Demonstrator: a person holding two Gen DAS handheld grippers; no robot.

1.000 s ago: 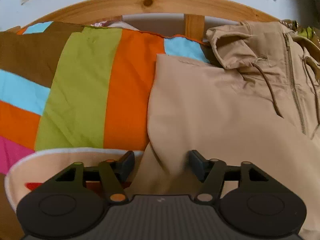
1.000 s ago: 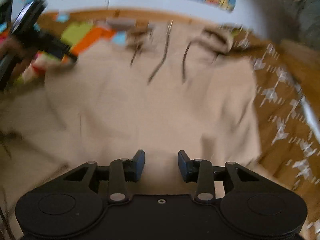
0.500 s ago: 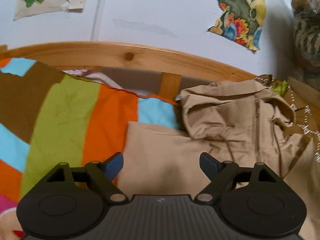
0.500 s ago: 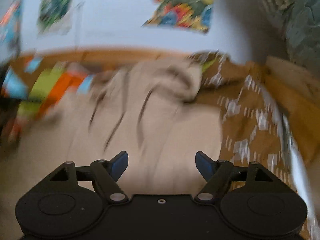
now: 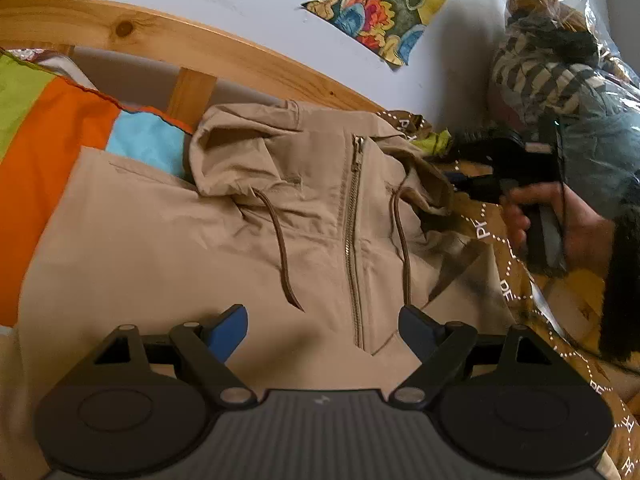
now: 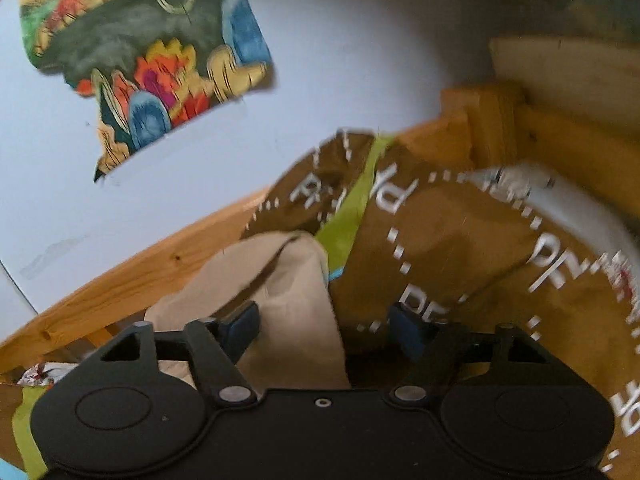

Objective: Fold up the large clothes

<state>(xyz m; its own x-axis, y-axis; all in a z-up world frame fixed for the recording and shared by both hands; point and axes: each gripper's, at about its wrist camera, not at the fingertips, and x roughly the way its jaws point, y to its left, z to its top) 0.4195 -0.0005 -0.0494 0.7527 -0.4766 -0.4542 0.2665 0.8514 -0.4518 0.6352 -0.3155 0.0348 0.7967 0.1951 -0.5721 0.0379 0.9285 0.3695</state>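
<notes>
- A striped patchwork blanket (image 5: 60,128) in lime, orange and sky blue covers the bed at the far left, under a curved pine headboard rail (image 5: 168,40).
- The left gripper (image 5: 323,326) hangs above the garment with its blue-tipped fingers (image 5: 226,328) spread wide, gripping nothing.
- A large beige zip-front hooded jacket (image 5: 248,248) lies flat on the bed, front up, hood towards the headboard; its metal zipper (image 5: 352,232) runs down the middle with a brown drawstring (image 5: 282,256) on either side.
- A colourful paper picture (image 5: 384,4) is stuck to the white wall above.
- Right of the jacket lies a brown cloth with white dotted lines and letters (image 5: 508,264).
- The right gripper (image 5: 460,166) is held in the person's right hand (image 5: 560,220) just beyond the jacket's right shoulder.
- In its own blurred view the right gripper (image 6: 323,326) has its fingers (image 6: 242,326) released and apart, seemingly straddling a beige edge of the jacket (image 6: 292,312) beside the brown cloth (image 6: 460,248).
</notes>
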